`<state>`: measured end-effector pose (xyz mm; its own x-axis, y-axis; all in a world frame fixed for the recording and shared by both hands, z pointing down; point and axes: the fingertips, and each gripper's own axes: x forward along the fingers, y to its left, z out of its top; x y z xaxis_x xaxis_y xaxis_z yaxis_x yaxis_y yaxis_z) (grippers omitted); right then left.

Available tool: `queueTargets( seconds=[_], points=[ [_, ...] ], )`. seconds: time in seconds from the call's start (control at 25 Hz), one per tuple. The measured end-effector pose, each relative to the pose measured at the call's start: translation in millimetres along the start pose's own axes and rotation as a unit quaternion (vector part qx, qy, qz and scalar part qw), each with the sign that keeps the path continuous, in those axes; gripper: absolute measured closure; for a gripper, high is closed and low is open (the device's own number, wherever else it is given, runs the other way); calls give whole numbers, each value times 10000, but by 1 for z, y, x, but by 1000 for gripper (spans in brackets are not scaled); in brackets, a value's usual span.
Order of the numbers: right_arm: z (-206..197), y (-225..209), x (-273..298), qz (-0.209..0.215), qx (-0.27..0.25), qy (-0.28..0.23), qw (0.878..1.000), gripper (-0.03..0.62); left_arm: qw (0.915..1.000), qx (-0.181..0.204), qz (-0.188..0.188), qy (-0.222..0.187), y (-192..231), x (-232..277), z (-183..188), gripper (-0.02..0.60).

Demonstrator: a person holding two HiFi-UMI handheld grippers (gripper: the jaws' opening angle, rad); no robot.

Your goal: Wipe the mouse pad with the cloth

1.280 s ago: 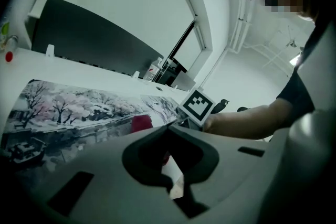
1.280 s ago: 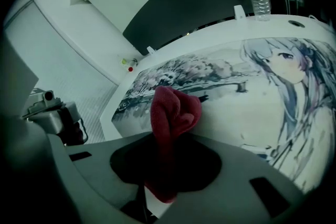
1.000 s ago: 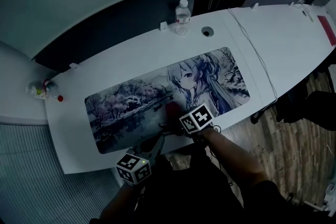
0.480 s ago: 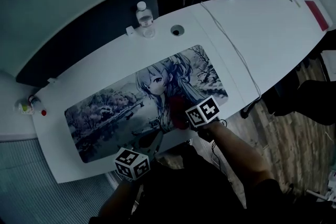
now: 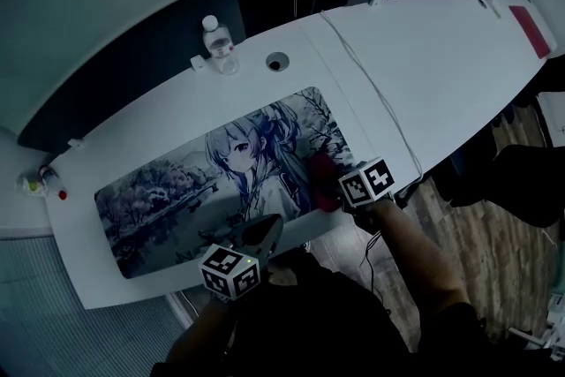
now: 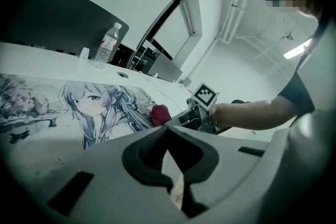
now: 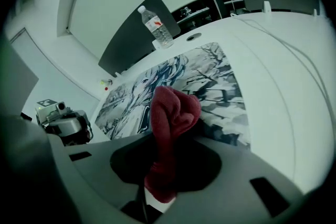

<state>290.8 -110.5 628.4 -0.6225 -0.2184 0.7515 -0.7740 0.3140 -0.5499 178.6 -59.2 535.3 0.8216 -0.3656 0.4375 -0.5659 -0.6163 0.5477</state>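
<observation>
My right gripper (image 7: 167, 140), clenched on the red cloth (image 7: 173, 107), at the near right corner of the mouse pad (image 5: 177, 190). I would press flat and stroke in overlapping passes. My left gripper (image 6: 169, 139), closed and empty, sits at the pad's near edge.

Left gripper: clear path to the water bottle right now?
Probably yes: only the flat mouse pad lies between the left gripper and the water bottle, though it stands at the far edge, a long stretch.
</observation>
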Motion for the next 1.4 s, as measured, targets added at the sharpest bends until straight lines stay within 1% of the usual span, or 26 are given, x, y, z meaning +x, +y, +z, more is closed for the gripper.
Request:
queueTargets(
  seconds=[0.44, 0.64, 0.8, 0.92, 1.08, 1.12, 1.24, 1.4],
  points=[
    [-3, -57, -42, -169, 250, -34, 9995, 484, 10000, 1, 89, -8, -12, 7, 0, 575],
    [-3, -59, -45, -216, 272, -86, 9994, 484, 10000, 35, 54, 21, -18, 9, -3, 575],
    [-2, -59, -48, -402, 213, -172, 9988, 484, 9999, 99, 42, 22, -22, 9, -1, 575],
    [1, -60, -53, -553, 300, -199, 9978, 484, 9999, 129, 33, 37, -23, 9, -1, 575],
    [22, -63, -57, -770, 23, -232, 9968, 484, 9999, 127, 51, -1, -23, 7, 1, 575],
    [29, -62, -57, -805, -46, -213, 9965, 484, 9999, 126, 58, -15, -23, 5, 2, 575],
    [45, -75, -50, -1158, -242, -49, 9930, 484, 9998, 125, 109, -66, -21, 0, 5, 575],
    [57, -71, -33, -1135, -207, 302, 9929, 484, 9995, 83, 242, -180, -12, -12, 9, 575]
  ],
)
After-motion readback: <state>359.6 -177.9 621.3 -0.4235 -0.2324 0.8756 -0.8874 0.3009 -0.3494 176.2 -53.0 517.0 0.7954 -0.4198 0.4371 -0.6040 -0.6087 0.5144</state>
